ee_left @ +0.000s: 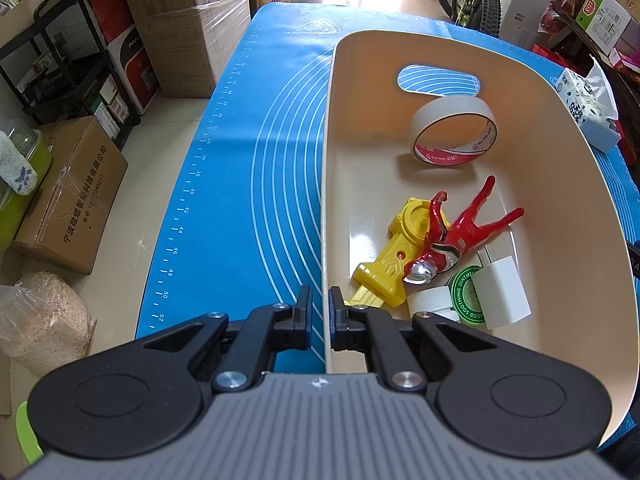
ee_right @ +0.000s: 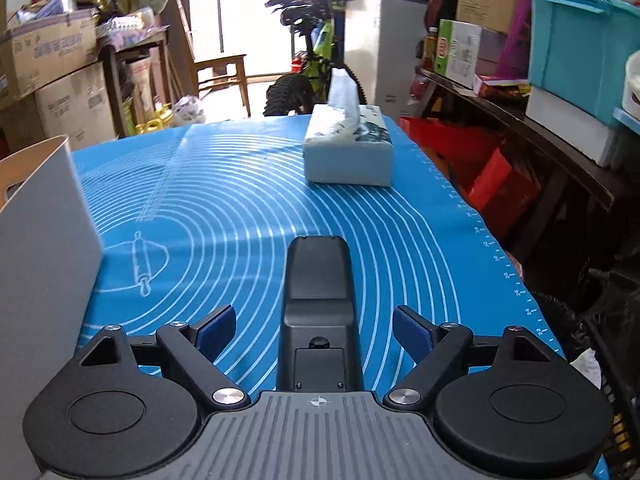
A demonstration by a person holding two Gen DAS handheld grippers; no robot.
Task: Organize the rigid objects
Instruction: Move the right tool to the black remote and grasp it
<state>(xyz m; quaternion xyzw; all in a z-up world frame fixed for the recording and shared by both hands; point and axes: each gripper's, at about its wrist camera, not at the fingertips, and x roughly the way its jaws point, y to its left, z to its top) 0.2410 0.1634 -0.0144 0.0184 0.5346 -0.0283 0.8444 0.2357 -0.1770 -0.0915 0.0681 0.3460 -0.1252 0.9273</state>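
Straddling a black plastic remote control (ee_right: 318,308) that lies on the blue silicone baking mat (ee_right: 248,208), the right gripper (ee_right: 316,330) has its blue pads spread wide, well clear of the remote's sides. The left gripper (ee_left: 320,320) is pinched on the near wall of the cream plastic bin (ee_left: 592,200), which already holds a roll of tape (ee_left: 452,130), a red toy figure (ee_left: 460,236), a yellow toy key (ee_left: 390,256), a white charger (ee_left: 504,292) and a green tin (ee_left: 466,294).

The remote looks smooth and tapered, so closing off-centre could squirt it out or twist it along the mat. Lifting it carelessly could also clip the bin's rim just to the left.

The mat covers the table; a tissue pack (ee_right: 348,148) sits farther back. Around it stand cardboard boxes (ee_left: 188,20), a green bicycle (ee_right: 316,60) and cluttered shelving.
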